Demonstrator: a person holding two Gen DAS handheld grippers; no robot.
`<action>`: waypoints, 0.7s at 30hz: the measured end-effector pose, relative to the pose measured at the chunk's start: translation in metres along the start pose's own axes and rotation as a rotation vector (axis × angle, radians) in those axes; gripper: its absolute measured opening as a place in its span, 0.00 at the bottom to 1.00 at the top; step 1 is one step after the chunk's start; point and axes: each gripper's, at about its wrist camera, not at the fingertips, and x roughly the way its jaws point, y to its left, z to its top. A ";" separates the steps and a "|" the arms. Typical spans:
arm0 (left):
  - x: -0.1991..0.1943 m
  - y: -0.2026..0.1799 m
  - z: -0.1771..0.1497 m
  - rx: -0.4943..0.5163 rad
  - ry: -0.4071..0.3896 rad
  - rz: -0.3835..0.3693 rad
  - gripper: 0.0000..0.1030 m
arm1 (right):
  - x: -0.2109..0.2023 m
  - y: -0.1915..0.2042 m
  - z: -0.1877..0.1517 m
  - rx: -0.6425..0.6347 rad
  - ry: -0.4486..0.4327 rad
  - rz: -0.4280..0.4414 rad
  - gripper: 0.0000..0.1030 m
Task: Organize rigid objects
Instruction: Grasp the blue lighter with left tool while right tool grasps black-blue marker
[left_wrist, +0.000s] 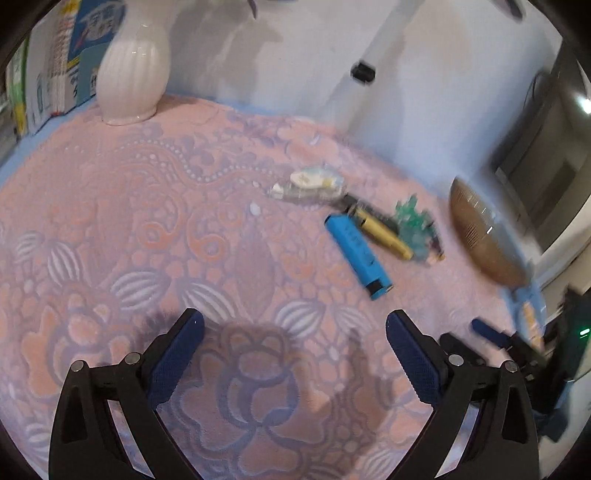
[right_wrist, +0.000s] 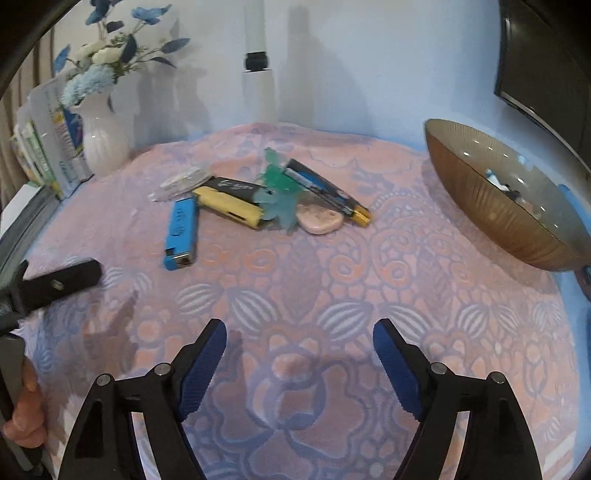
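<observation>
On the bench (right_wrist: 480, 332), under pink-and-lilac patterned cloth: loose small things heaped mid-surface, both grippers spread and holding nothing.

Far right, a ribbed brown glass bowl (right_wrist: 491, 206), small items barely visible inside. Back left, a white fluted vase (right_wrist: 101, 142) with blue and white flowers (right_wrist: 99, 55), beside upright books (right_wrist: 48, 147). Low in each view, left gripper (left_wrist: 293, 332) and right gripper (right_wrist: 299, 343), blue pads wide apart above bare cloth. In the heap: blue lighter (right_wrist: 181, 232) nearest, metal end forward, apart from a yellow lighter (right_wrist: 229, 206) touching a black one (right_wrist: 236, 186); dark pen-like stick (right_wrist: 325, 192) with yellow tip; green translucent figure (right_wrist: 280, 195) lying over them; pink oval stone (right_wrist: 319, 219); clear packet (right_wrist: 183, 184) at the back.
</observation>
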 end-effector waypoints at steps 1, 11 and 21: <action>-0.002 0.003 -0.001 -0.017 -0.006 0.001 0.96 | -0.001 -0.002 -0.001 0.002 -0.002 -0.001 0.78; -0.005 0.001 -0.008 -0.003 -0.010 0.037 0.99 | -0.006 0.013 -0.002 -0.072 -0.037 -0.076 0.86; 0.000 -0.003 -0.009 0.030 0.007 0.074 0.99 | 0.001 0.008 0.000 -0.048 0.007 -0.058 0.90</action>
